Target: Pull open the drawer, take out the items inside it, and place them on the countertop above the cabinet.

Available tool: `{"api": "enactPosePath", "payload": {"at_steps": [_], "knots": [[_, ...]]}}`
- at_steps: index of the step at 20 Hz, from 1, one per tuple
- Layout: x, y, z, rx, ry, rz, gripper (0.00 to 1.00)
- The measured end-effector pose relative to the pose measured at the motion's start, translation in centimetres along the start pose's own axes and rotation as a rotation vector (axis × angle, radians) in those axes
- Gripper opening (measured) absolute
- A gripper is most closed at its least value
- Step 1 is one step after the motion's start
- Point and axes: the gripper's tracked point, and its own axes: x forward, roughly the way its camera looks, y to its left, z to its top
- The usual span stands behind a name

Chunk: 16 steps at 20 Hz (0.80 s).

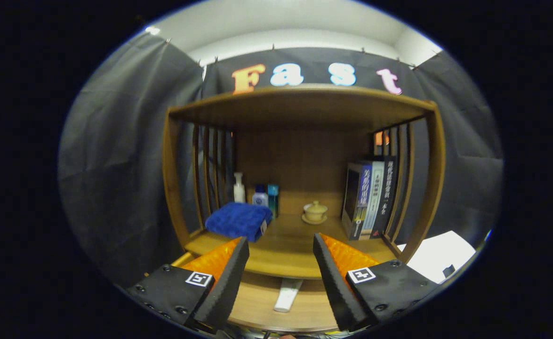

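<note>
From the gripper view, the gripper (281,245) hangs with fingers spread wide and empty above the open drawer (304,318). One white remote-like item (288,295) lies inside, below and between the fingers. The step in hand looks like retrieval: descend, close on it. On the countertop (285,256): one blue towel (238,220), three bottles (256,192), one lidded cup (315,211), several books (370,197).

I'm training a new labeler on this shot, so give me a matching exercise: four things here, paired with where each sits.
1. towel
2. books
3. lidded cup
4. white remote

A. standing upright by the right slats
B. low in the open drawer, between the open gripper fingers
C. left of the counter, before the bottles
D. mid-counter, on a saucer

Pairs: 1-C, 2-A, 3-D, 4-B
</note>
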Motion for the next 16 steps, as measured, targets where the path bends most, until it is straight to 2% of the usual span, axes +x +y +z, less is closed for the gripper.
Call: {"api": "enactPosePath", "payload": {"at_steps": [6,9,13,16], "knots": [[4.7,0.8,-11.9,0.0,0.458,0.005,0.95],[5.5,1.4,-17.0,0.075,0.661,0.014,0.95],[6.7,-0.6,-19.1,0.066,0.745,-0.04,0.94],[7.3,-1.1,-20.3,0.085,0.799,-0.045,0.92]]}}
